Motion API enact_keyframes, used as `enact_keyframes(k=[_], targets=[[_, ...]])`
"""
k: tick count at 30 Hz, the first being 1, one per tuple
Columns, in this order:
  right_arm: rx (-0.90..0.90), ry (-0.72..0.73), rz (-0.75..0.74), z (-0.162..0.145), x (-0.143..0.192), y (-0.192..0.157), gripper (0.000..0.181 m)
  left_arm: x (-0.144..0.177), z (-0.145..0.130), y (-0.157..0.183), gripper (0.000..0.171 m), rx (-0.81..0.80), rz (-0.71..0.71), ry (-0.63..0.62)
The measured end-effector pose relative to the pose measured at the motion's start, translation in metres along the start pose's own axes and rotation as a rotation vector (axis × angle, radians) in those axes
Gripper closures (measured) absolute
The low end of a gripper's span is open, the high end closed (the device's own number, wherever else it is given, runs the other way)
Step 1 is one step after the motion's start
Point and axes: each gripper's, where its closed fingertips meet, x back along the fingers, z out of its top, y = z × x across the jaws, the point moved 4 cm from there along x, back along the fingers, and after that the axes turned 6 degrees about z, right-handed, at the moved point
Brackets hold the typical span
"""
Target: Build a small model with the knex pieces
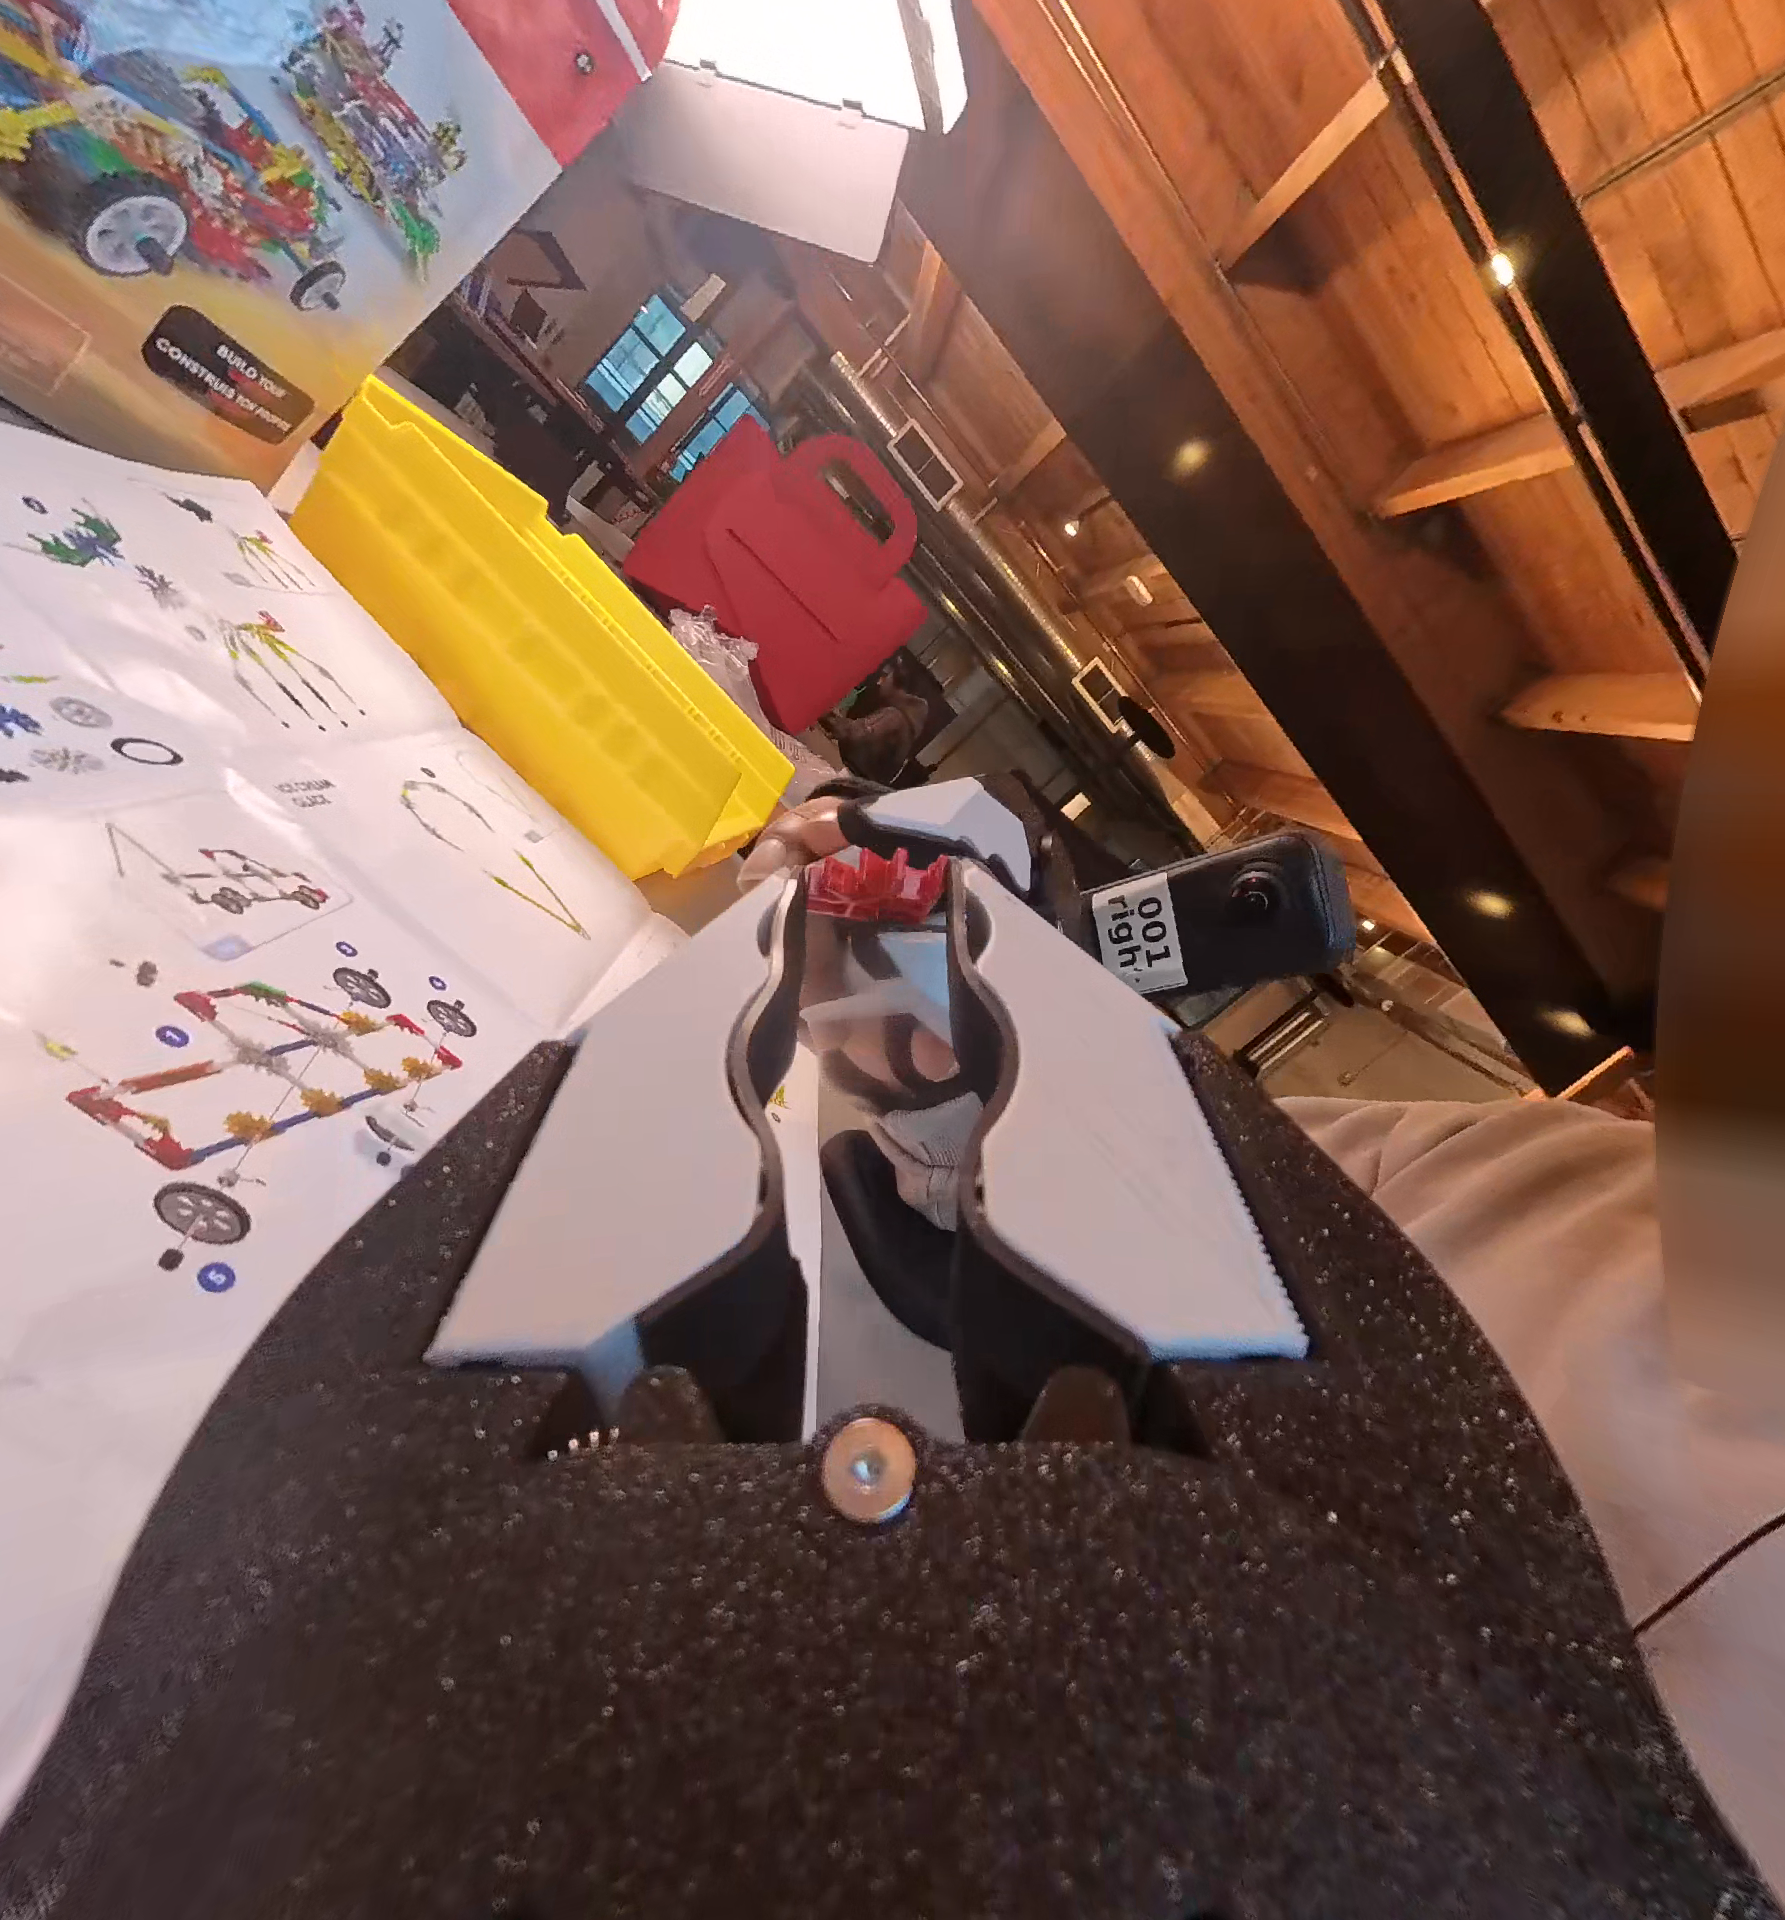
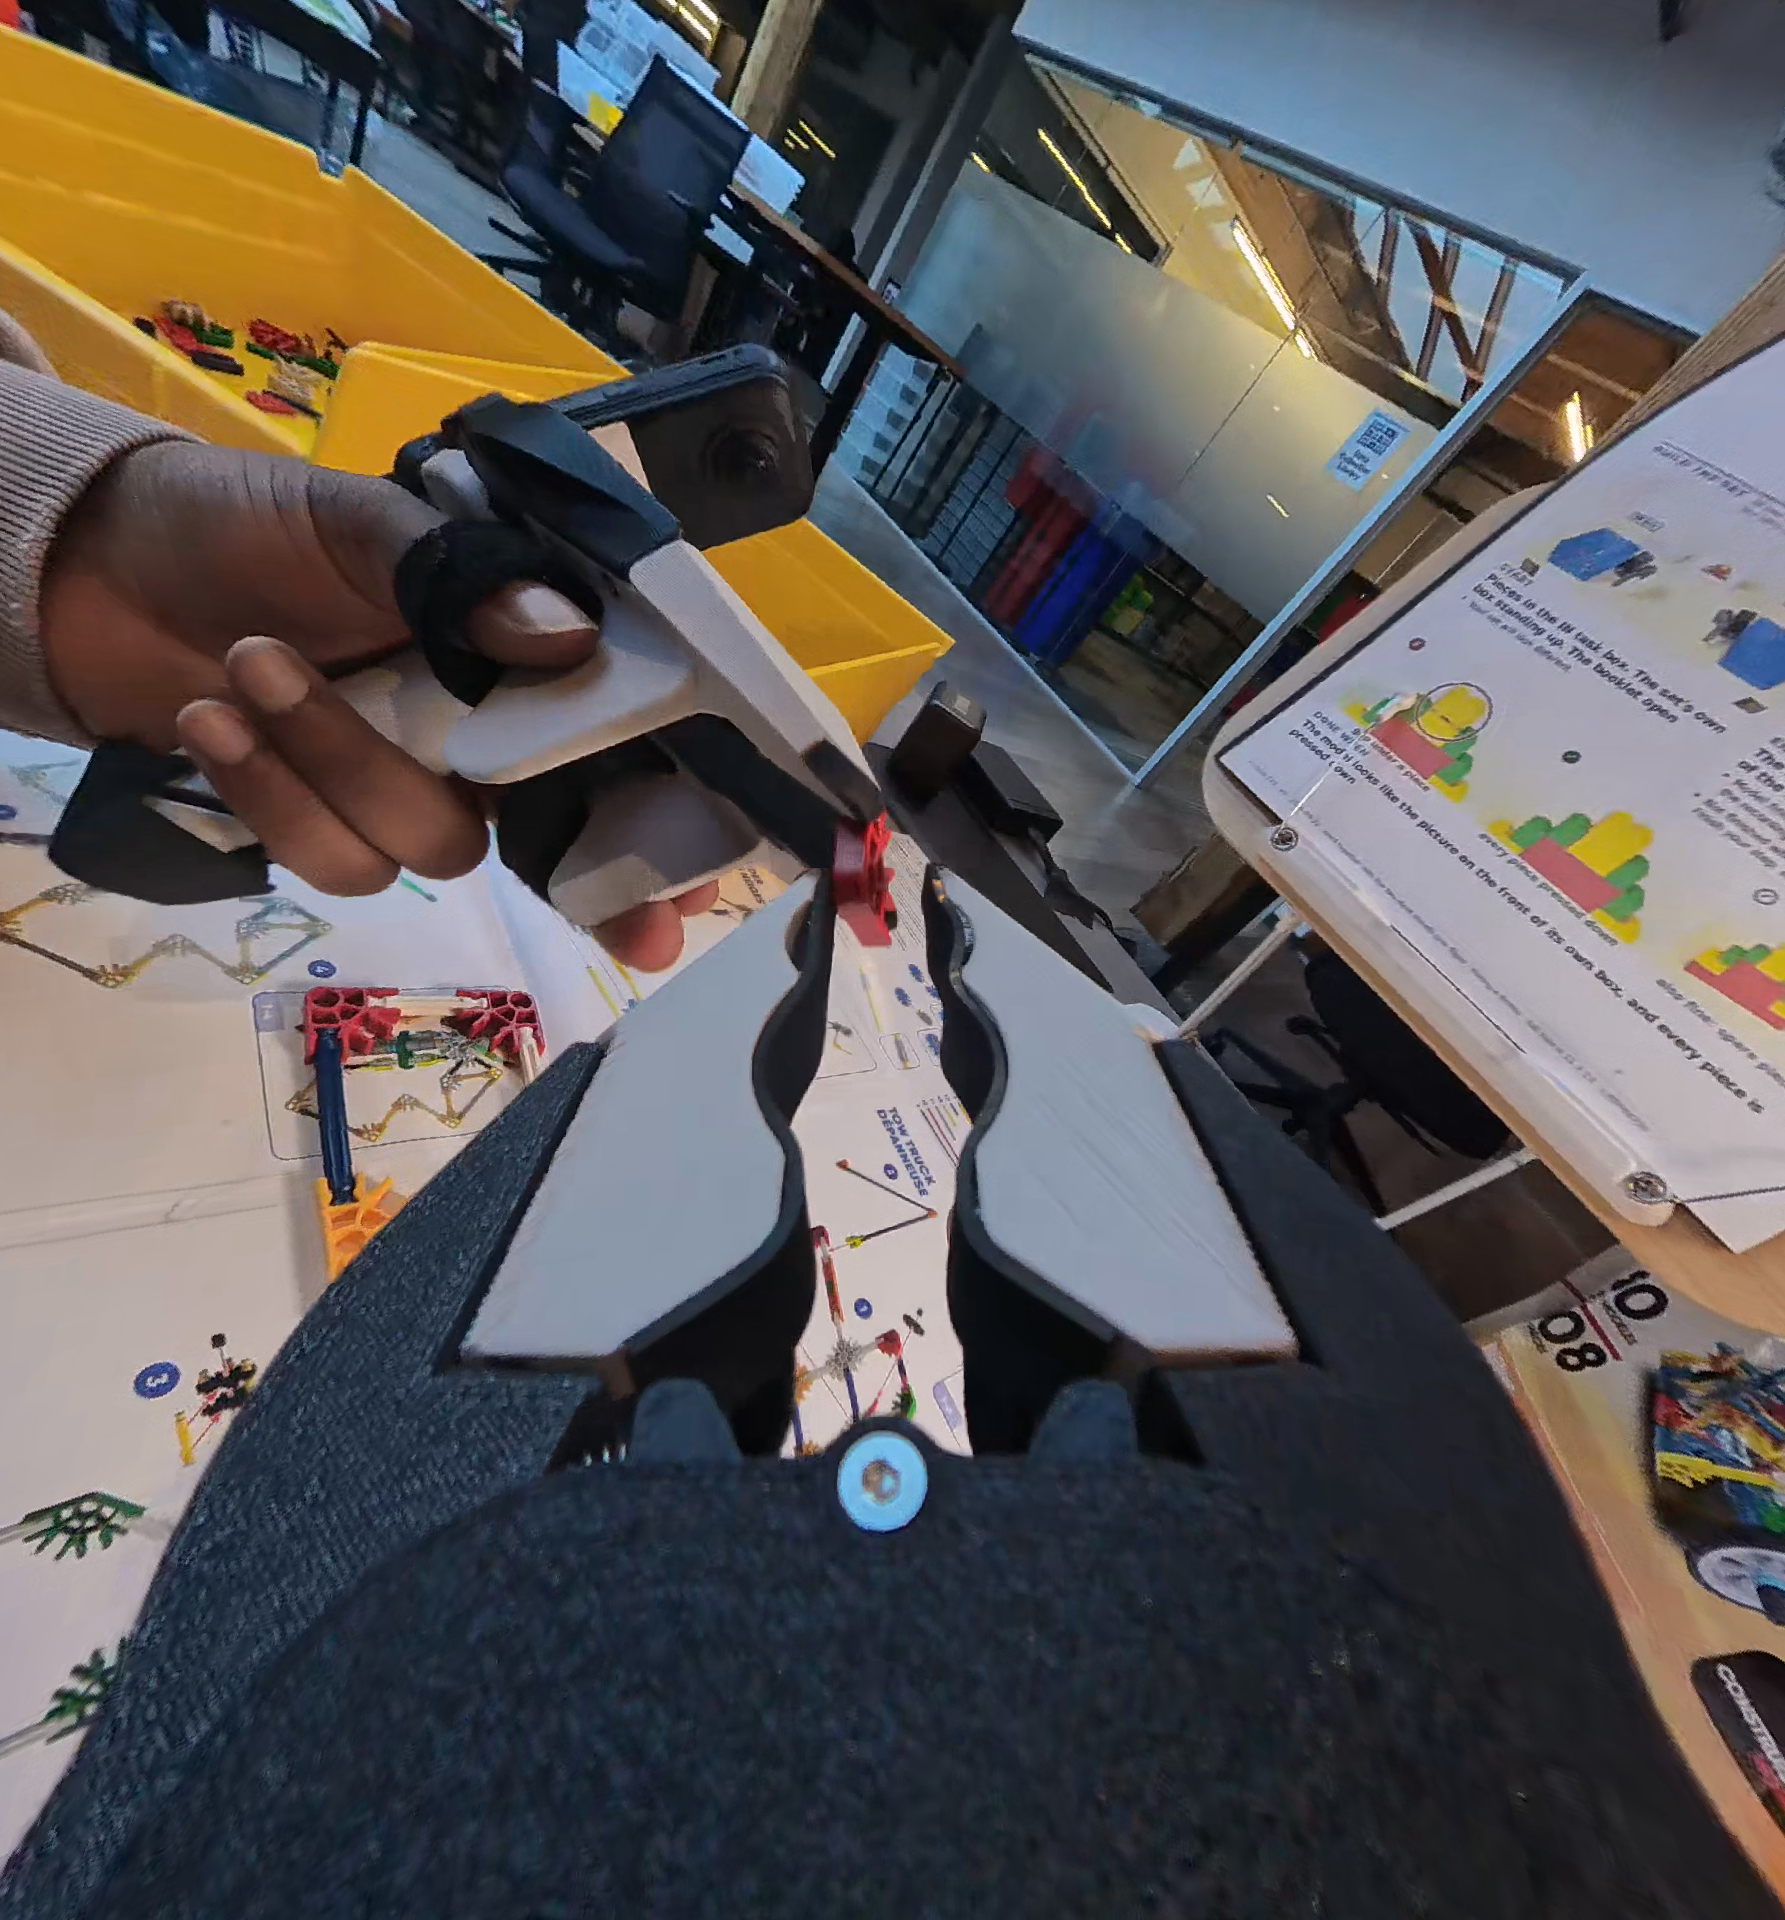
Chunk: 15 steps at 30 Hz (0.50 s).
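Observation:
My left gripper (image 1: pixel 874 883) is shut on a small red toothed connector (image 1: pixel 872 899) and holds it in the air above the instruction sheet (image 1: pixel 192 831). In the right wrist view a hand holds the left gripper (image 2: pixel 852 805), coming in from the left, with the red connector (image 2: pixel 860 883) at its tip. My right gripper (image 2: pixel 877 883) is open. The connector sits between its fingertips, close to the left finger. In the left wrist view the right gripper (image 1: pixel 919 831) faces mine just beyond the connector.
A yellow bin (image 2: pixel 244 208) holding several small pieces (image 2: pixel 244 353) stands behind the sheet; it also shows in the left wrist view (image 1: pixel 514 623). A partly built red, blue and orange model (image 2: pixel 410 1039) lies on the sheet. A toy box (image 1: pixel 192 156) and a picture board (image 2: pixel 1594 831) stand nearby. Less than 4 cm separates the two grippers' tips.

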Motion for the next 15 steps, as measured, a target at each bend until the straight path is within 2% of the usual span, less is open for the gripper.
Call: enact_keyframes(k=[3,9,12,15], targets=[[0.027,-0.017,-0.016,-0.003,-0.007,-0.005,0.175,0.001,-0.003,-0.006,0.148,0.038,-0.006,0.000],[-0.029,-0.044,0.033,-0.012,-0.007,-0.007,0.176,0.001,-0.009,-0.013,0.149,0.029,0.011,-0.037],[-0.070,-0.077,0.077,-0.021,-0.009,-0.013,0.176,0.005,-0.014,-0.021,0.149,-0.088,0.070,-0.115],[-0.119,-0.100,0.136,-0.026,-0.012,-0.020,0.176,0.012,-0.018,-0.024,0.147,-0.281,0.142,-0.216]])
